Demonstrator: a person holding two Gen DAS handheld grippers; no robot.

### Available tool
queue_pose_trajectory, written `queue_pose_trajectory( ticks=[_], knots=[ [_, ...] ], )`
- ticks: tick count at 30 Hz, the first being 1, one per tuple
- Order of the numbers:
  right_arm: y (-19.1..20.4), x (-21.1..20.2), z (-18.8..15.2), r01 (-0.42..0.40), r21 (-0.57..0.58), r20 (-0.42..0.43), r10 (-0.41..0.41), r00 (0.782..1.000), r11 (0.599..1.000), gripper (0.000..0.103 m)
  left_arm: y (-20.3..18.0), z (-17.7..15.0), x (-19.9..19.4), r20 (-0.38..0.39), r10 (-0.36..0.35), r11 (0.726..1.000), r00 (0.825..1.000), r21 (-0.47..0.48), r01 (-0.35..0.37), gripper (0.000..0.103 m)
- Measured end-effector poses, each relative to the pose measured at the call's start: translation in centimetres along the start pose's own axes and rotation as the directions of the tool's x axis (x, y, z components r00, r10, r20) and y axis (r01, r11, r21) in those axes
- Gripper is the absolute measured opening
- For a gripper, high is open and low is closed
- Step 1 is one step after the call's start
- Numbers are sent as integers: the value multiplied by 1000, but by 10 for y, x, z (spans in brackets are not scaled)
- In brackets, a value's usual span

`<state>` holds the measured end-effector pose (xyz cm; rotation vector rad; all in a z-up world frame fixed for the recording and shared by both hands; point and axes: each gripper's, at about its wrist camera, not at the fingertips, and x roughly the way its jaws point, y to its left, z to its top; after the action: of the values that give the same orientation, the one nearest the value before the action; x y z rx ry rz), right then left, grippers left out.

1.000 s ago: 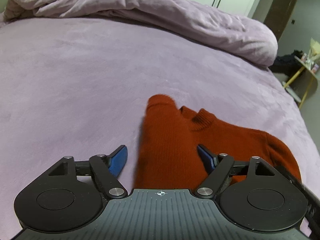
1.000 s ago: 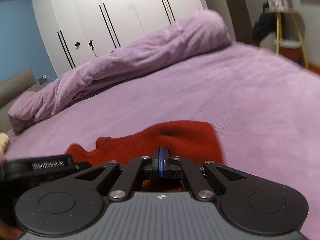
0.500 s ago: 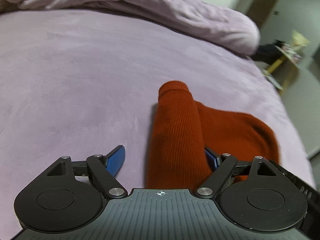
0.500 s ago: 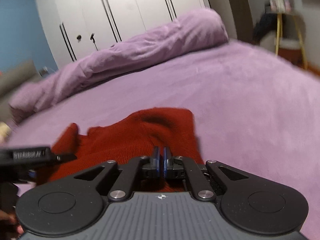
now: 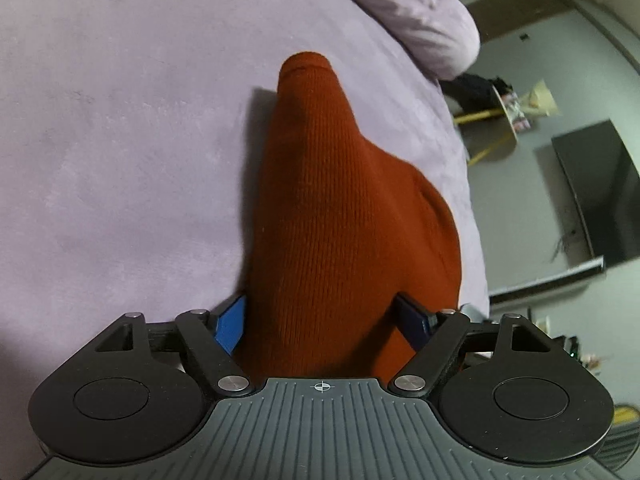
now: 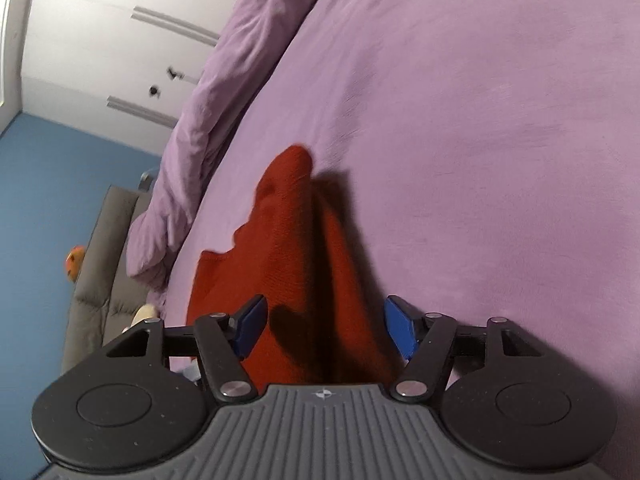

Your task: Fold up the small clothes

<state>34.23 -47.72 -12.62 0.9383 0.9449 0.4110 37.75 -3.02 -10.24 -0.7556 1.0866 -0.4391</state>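
Two grippers work over one rust-red knitted sweater [image 5: 340,216] lying on a lilac bed cover [image 5: 120,140]. In the left wrist view the left gripper [image 5: 322,324] has its jaws spread wide, and a thick fold of the garment fills the gap between them; the blue pads [image 5: 230,326] sit just beside the knit at 9 and 3 o'clock, and whether they press on it cannot be told. From there the fabric runs toward 12 o'clock and narrows to a rounded cuff end. In the right wrist view the right gripper [image 6: 324,328] has just been opening its jaws (they now stand well apart), and the sweater [image 6: 296,264] lies between them with a visible gap to each pad, so nothing is clamped. A dark crease runs up the garment toward 12 o'clock. A bunched lilac duvet [image 6: 208,112] lies at 10 o'clock, with white wardrobe doors [image 6: 100,52] and a blue wall [image 6: 52,208] further out toward 10 and 9 o'clock. A dark screen [image 5: 600,200] stands at 3 o'clock in the left view.
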Motion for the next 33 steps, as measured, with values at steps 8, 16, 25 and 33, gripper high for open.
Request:
queue_pose_trajectory(
  ticks=[8,16,25,33],
  knots=[
    [11,49,-4,-53,10,-24,54,998,999,38,4,4,5,6,0,1000,1000,-7,0,68],
    [40,32,-22,-115,3,9,115,993,993,33,-15,6,-39,38,27,997,999,65,-30,59],
    [78,63,-75,-198,77,-114,206,972,977,33,0,-12,-129,37,156,983,987,91,-159,60],
    [99,56,-120,27,6,-96,-27,995,1000,46,24,-75,-170,174,267,949,948,123,-290,63]
  ],
)
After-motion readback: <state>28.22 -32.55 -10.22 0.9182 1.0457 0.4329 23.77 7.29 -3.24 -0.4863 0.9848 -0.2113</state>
